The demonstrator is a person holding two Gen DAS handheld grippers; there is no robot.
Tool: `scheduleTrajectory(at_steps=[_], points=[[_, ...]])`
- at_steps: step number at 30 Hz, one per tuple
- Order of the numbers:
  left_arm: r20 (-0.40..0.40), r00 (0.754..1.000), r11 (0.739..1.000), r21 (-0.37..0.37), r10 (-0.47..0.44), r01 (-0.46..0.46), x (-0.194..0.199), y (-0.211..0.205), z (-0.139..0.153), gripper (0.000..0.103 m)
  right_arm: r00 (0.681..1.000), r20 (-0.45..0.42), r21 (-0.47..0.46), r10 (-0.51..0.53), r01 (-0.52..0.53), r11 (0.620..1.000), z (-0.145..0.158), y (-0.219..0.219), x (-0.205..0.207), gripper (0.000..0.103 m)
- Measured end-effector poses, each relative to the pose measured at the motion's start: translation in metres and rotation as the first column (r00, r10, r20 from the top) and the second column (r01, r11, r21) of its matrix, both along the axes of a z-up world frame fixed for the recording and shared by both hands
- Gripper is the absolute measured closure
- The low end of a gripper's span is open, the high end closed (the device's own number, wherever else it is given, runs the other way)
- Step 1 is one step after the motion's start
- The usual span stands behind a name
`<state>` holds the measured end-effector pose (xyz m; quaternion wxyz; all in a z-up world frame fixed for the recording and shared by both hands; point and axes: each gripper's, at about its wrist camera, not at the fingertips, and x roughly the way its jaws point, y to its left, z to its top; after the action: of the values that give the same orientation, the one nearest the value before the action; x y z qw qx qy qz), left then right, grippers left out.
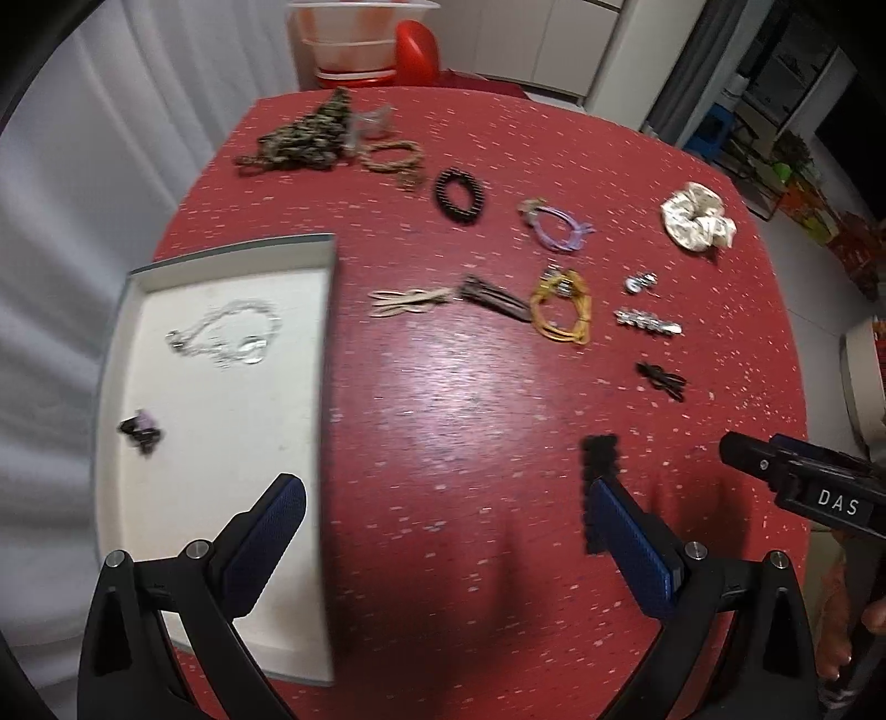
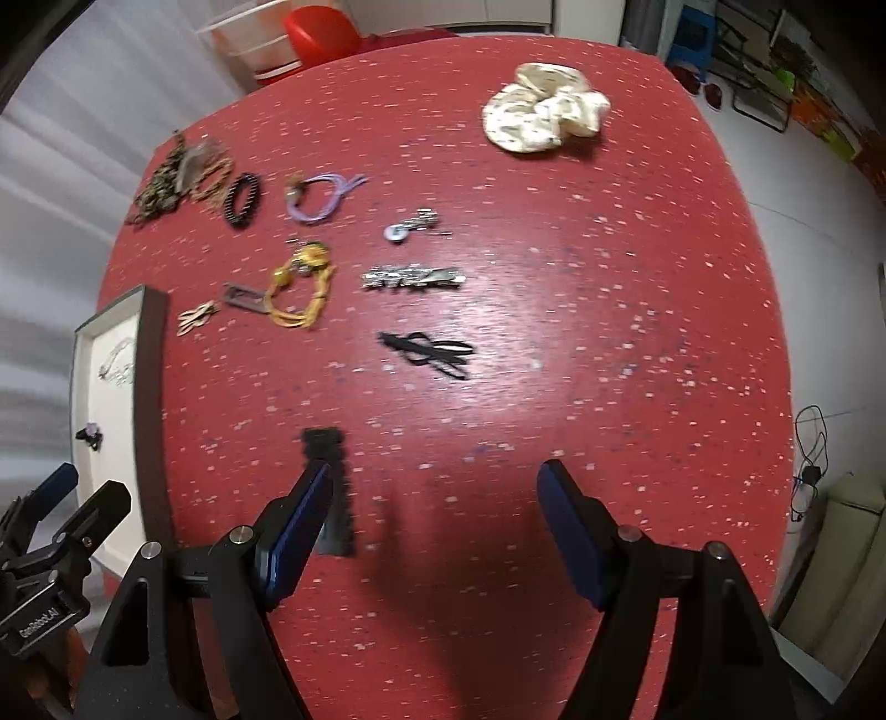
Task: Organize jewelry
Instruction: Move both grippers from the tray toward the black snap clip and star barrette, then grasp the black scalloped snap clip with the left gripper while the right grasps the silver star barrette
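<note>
A white tray [image 1: 166, 498] lies at the table's left and holds a silver chain [image 1: 232, 335] and a small dark purple piece [image 1: 141, 431]. Loose jewelry is spread on the red table [image 1: 470, 415]: a black comb clip [image 1: 598, 487], a yellow cord bracelet [image 1: 559, 307], a silver clip [image 1: 648, 322], a black hairpin [image 1: 662, 379], a black beaded bracelet [image 1: 459, 189], a purple cord bracelet [image 1: 554, 224]. My left gripper [image 1: 448, 498] is open and empty above the table beside the tray. My right gripper [image 2: 437, 487] is open and empty, its left finger over the comb clip [image 2: 326, 443].
A cream scrunchie [image 2: 542, 108] lies at the far right. A brown beaded heap [image 1: 304, 135] and a tan bracelet [image 1: 390, 155] lie at the far edge. Stacked plastic bowls [image 1: 354, 39] and a red object [image 1: 415, 50] stand behind the table.
</note>
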<state>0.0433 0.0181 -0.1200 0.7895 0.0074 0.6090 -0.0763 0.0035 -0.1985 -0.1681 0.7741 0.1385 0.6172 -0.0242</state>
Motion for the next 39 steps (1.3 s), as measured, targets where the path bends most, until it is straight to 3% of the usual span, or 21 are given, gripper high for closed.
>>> scheduleTrajectory(at_steps=[12, 17, 23, 25, 30, 33, 39], points=[[-0.080, 0.996, 0.999, -0.016, -0.048, 0.047, -0.013, -0.048, -0.039, 0.000, 0.998, 0.017, -0.037, 0.062, -0.061, 0.997, -0.014, -0.030, 0.022, 0.024], [-0.089, 0.996, 0.999, -0.021, -0.032, 0.030, -0.014, -0.063, -0.051, 0.000, 0.987, 0.048, -0.051, 0.153, -0.151, 0.987, -0.016, -0.025, 0.047, 0.024], [-0.079, 0.997, 1.000, -0.017, -0.001, 0.000, -0.013, -0.077, -0.063, 0.001, 0.957, 0.074, -0.081, 0.280, -0.274, 0.958, -0.021, -0.013, 0.080, 0.024], [-0.084, 0.996, 1.000, -0.008, 0.010, -0.011, -0.012, -0.079, -0.068, 0.009, 0.944, 0.073, -0.084, 0.320, -0.314, 0.946, -0.025, -0.008, 0.089, 0.024], [-0.105, 0.994, 0.999, 0.014, 0.036, -0.035, -0.013, -0.082, -0.081, 0.010, 0.913, 0.060, -0.094, 0.404, -0.397, 0.913, -0.038, 0.006, 0.105, 0.024], [-0.103, 0.994, 0.999, 0.024, 0.046, -0.043, -0.013, -0.084, -0.083, 0.018, 0.897, 0.051, -0.110, 0.440, -0.433, 0.895, -0.046, 0.015, 0.111, 0.024], [-0.102, 0.993, 0.997, 0.053, 0.057, -0.052, -0.014, -0.098, -0.089, 0.018, 0.871, 0.054, -0.162, 0.489, -0.476, 0.865, -0.056, 0.031, 0.118, 0.027]])
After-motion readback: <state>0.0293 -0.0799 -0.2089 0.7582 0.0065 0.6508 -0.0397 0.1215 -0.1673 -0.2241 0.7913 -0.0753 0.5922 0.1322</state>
